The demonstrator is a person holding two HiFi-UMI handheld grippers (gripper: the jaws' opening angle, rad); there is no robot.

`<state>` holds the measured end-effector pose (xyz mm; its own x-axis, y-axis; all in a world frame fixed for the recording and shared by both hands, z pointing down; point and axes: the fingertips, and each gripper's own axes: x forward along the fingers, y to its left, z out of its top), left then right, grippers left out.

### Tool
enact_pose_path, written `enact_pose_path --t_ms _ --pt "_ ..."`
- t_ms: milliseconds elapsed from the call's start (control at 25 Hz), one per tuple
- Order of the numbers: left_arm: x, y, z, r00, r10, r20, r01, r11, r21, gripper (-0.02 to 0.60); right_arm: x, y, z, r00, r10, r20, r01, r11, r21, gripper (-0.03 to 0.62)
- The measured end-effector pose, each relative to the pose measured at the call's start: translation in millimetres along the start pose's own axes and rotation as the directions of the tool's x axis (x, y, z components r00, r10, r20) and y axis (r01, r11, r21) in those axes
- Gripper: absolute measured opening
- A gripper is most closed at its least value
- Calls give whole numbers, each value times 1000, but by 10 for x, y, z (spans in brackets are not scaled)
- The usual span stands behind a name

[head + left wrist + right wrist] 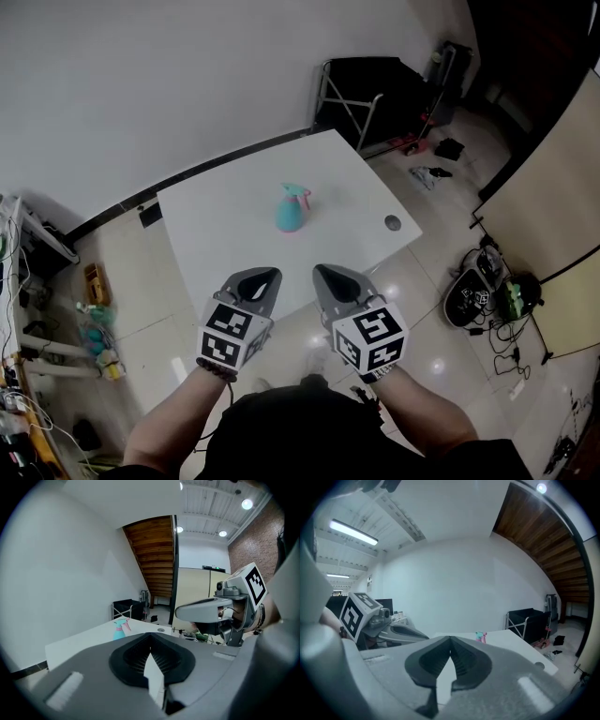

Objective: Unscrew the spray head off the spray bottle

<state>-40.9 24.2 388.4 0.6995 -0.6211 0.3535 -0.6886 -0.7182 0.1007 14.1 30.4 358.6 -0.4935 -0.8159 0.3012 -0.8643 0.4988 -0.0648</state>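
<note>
Landmark: white table (216, 234), rectangular, standing on a pale tiled floor beside a white wall.

1. Spray bottle (292, 210). Teal body that widens toward its base, with a pink spray head on top. It stands upright on the table, around the middle of the top and nearer the far edge. The head is on the bottle. Nothing touches it. It also shows small in the left gripper view (120, 629) and the right gripper view (480, 637).

2. Left gripper (262, 279). Grey shell, dark ribbed pads, black-and-white marker cube (230, 337) at the hand end. It is held over the table's near edge, well apart from the bottle. Its jaws are clenched tip to tip on nothing (150, 644).

3. Right gripper (330, 277). Same build, with its own marker cube (372, 339). It is held over the table's near edge just beside the left gripper. Its jaws are pressed together and empty (450, 645).

4. Small grey round disc (393, 222). Set flat in the table top near its right-hand corner.

5. Black folding cart (370, 94). Metal frame, on the floor beyond the table's far corner.

6. Cables and dark gear (487, 291). Scattered on the floor to the table's right.

7. Cluttered shelving (94, 319). On the floor to the table's left.
</note>
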Motion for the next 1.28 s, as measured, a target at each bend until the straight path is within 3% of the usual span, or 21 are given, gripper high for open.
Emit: enact_pose_path --t_ms 360,720,1280 --pt "618 -8 74 995 93 -46 -94 995 -26 17 225 -627 62 993 116 -27 -117 993 -19 -9" --pt "938 38 46 978 185 -92 -190 981 -40 18 344 -961 11 974 219 -51 -220 975 -23 -9" --pt "1135 340 -166 966 220 -139 -232 970 -76 66 651 -1083 -50 963 250 -99 -254 967 -28 -9"
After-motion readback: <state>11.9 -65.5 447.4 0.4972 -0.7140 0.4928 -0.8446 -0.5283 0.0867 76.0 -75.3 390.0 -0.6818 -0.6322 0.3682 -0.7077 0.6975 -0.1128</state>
